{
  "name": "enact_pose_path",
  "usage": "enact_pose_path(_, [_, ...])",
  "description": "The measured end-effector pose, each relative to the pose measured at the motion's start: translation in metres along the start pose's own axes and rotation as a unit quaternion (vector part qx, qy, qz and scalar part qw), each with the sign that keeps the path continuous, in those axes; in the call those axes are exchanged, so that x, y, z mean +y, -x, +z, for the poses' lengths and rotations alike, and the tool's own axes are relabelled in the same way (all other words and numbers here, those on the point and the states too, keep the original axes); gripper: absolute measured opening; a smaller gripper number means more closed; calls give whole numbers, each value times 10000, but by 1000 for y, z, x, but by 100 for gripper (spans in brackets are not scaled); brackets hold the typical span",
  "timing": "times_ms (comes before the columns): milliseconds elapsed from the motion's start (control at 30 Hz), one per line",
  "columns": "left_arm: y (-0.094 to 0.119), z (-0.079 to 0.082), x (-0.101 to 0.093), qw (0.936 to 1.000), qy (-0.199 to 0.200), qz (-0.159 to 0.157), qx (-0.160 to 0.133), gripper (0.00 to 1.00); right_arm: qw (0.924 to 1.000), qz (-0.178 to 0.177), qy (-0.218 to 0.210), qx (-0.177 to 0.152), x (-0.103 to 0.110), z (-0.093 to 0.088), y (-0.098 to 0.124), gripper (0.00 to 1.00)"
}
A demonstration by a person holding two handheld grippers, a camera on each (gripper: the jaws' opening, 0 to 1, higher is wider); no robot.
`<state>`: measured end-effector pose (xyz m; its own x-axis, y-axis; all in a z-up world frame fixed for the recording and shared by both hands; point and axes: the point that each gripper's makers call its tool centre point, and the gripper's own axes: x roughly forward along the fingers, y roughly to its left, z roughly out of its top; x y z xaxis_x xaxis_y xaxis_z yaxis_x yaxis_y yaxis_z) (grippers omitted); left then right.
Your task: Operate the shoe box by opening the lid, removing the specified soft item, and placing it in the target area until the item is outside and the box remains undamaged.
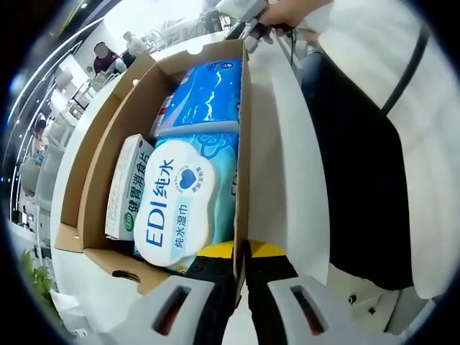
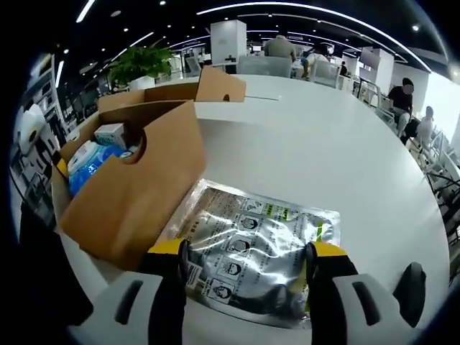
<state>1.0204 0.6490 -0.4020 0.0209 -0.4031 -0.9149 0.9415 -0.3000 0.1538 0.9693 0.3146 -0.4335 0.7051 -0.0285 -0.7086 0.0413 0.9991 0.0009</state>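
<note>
The open cardboard shoe box [image 1: 97, 151] holds a white-lidded EDI wet-wipe pack [image 1: 176, 201], a blue soft pack [image 1: 205, 93] and a small white carton [image 1: 128, 185]. My left gripper [image 1: 241, 253] is shut on the box's near side wall, one jaw inside and one outside. In the right gripper view the box [image 2: 133, 183] stands at the left with its lid flap [image 2: 219, 84] raised. A silvery pack of face masks [image 2: 251, 237] lies flat on the white table [image 2: 323, 144] beside it. My right gripper [image 2: 248, 257] is open, with its jaws on either side of the pack's near end.
A person's dark clothing [image 1: 359, 165] fills the right of the left gripper view, with a hand [image 1: 291, 11] at the top. A potted plant [image 2: 140, 65], chairs and seated people [image 2: 402, 97] lie beyond the table's far edge.
</note>
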Motion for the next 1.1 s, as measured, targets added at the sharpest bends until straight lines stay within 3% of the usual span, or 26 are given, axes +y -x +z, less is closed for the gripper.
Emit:
enact_pose_path(67, [0,0,0,10000,-6,5,-1,4,9998,-125,-127,101,-4,1,3,66])
enact_pose_path(100, [0,0,0,10000,-12,4,0,4,9987,-284,-386,-179,-11,14,5,66])
enact_pose_path(167, [0,0,0,10000,-12,-2,0,4,9956,-198,-761,-511,-12,30,14,69])
enact_pose_path(400, [0,0,0,10000,31,-15,14,4,9948,-147,-887,-470,-15,41,37,70])
enact_pose_path(600, [1,1,0,10000,6,-16,-1,4,9958,-37,-651,-638,-6,58,59,76])
enact_pose_path(667, [1,0,0,10000,-3,-16,-15,4,9965,6,-355,-763,1,70,65,78])
enact_pose_path(733, [0,-1,0,10000,-6,-9,-20,4,9911,62,328,-1291,12,95,76,66])
enact_pose_path(767, [0,-1,0,10000,-10,1,-22,4,9889,50,578,-1366,17,102,80,63])
enact_pose_path(833, [0,-1,1,10000,-21,-16,-18,4,9926,329,723,-922,32,99,80,63])
enact_pose_path(900, [1,1,0,10000,-3,-28,-33,4,9867,673,1122,-968,50,111,81,62])
enact_pose_path(967, [1,1,0,10000,-37,8,-36,4,9851,807,1290,-801,60,112,81,64])
enact_pose_path(1033, [0,1,0,10000,-19,9,-35,4,9806,972,1543,-725,70,115,79,64])
enact_pose_path(1100, [1,1,0,10000,1,0,-34,4,9747,1124,1880,-449,78,109,78,63])
